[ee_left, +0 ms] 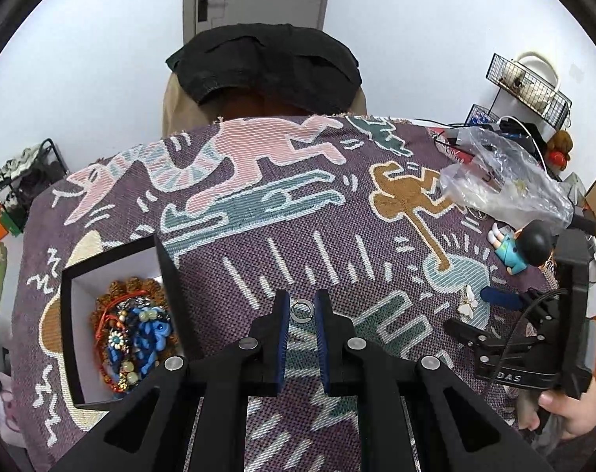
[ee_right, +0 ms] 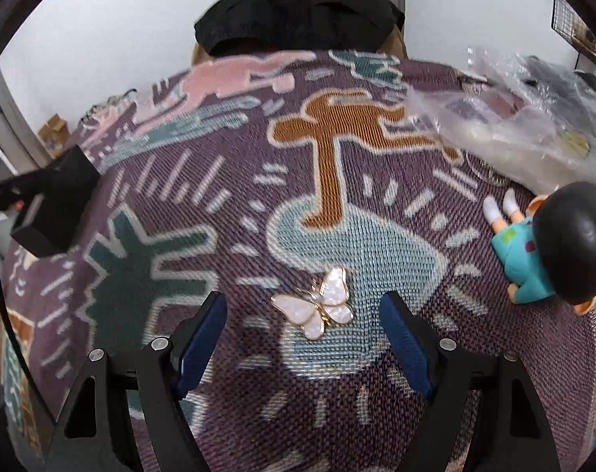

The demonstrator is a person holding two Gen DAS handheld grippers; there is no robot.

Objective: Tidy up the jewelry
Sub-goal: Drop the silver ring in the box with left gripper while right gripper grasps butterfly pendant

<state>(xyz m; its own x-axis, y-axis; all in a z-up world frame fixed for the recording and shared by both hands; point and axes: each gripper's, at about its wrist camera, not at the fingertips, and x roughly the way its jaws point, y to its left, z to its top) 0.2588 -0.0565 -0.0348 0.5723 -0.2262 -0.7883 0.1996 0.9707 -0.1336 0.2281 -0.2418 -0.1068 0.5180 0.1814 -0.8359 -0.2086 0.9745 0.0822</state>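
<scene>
At about eight o'clock in the left wrist view, a black box with a white lining stands open on the woven cloth, its lid upright along its right side. Inside lies a heap of beaded bracelets in orange, blue and pale green. Just right of the box, at six o'clock, the left gripper has its blue-padded tongs drawn nearly together, pinching a small silver ring between the tips, above the cloth.

Further right, near four o'clock, a white butterfly brooch lies flat on a pale blue patch of the cloth. In the right wrist view the right gripper hangs over the brooch with its tongs spread wide, one on either side, neither pad touching it. A hand holds that gripper at the frame's lower right edge.

At three o'clock a doll with black hair and a teal shirt lies on the cloth. Beyond the doll, towards two o'clock, sits a crumpled clear plastic bag.
</scene>
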